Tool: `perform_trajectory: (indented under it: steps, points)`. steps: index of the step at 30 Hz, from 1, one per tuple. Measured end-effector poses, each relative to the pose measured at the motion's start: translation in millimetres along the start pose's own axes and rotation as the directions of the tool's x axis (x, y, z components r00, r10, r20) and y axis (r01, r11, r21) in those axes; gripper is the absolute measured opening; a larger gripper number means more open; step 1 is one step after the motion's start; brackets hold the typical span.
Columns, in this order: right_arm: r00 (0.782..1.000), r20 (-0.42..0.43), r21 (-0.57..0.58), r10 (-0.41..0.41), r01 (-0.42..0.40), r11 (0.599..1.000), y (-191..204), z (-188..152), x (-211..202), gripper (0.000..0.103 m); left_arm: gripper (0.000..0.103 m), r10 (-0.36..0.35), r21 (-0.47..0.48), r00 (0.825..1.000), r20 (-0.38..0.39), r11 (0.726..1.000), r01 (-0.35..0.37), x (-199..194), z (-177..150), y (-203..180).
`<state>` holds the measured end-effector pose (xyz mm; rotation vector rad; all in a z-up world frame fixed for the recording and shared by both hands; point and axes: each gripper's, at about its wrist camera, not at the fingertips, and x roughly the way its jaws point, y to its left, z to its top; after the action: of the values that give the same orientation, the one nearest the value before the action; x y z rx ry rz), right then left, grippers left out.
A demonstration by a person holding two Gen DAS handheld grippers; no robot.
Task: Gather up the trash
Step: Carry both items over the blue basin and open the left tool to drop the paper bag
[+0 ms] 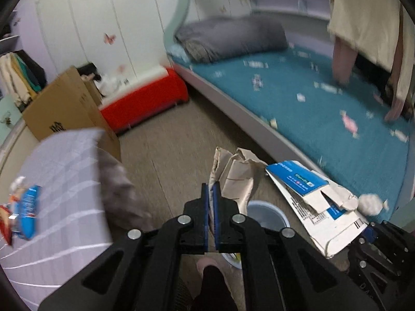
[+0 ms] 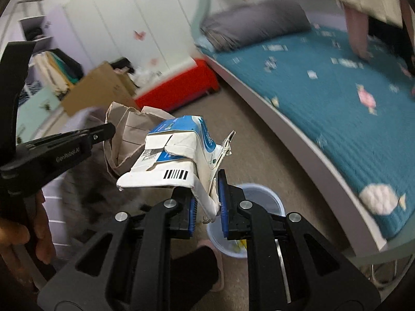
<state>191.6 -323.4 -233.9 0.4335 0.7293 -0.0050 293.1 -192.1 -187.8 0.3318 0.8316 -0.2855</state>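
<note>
Right wrist view: the largest piece of trash in play is the carton [image 2: 179, 155], a torn, flattened white-and-blue cardboard box held up over the floor. The right gripper [image 2: 207, 202] has its jaws nearly closed on the carton's crumpled lower corner. It looks light and fairly stiff, but the torn flaps are floppy, so a pinch through a doubled fold, as here, should hold better than one on a single loose flap. Held by one corner, it will likely swing.

Next in size is the paper bag [image 1: 234, 176], a crumpled beige sack with a ragged open top. The left gripper [image 1: 210, 199] is shut tight on its thin edge. It seems very light, soft and easy to tear; gripping several layers near the rim is probably safest.

Below both sits the bin [image 2: 262, 199], a small pale-blue bucket on the floor beside the bed [image 2: 337, 98], with a slippered foot [image 2: 205, 264] just next to it. Both pieces hang close above its mouth, the carton nearly over it.
</note>
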Motion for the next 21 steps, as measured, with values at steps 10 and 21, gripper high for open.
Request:
perform_trajectory:
  steps: [10,21]
  points:
    - [0.987,-0.138,0.086,-0.076,0.089,0.992,-46.8,-26.0,78.1,0.015,0.004,-0.066,0.034,0.977,-0.204,0.997,0.074,112.9,-28.3,-34.8]
    - [0.975,-0.202,0.118,-0.087,0.113,0.987,-62.7,-42.7,107.3,0.015,0.057,-0.146,-0.015,0.926,-0.348,0.988,0.151,164.1,-50.8,-36.9]
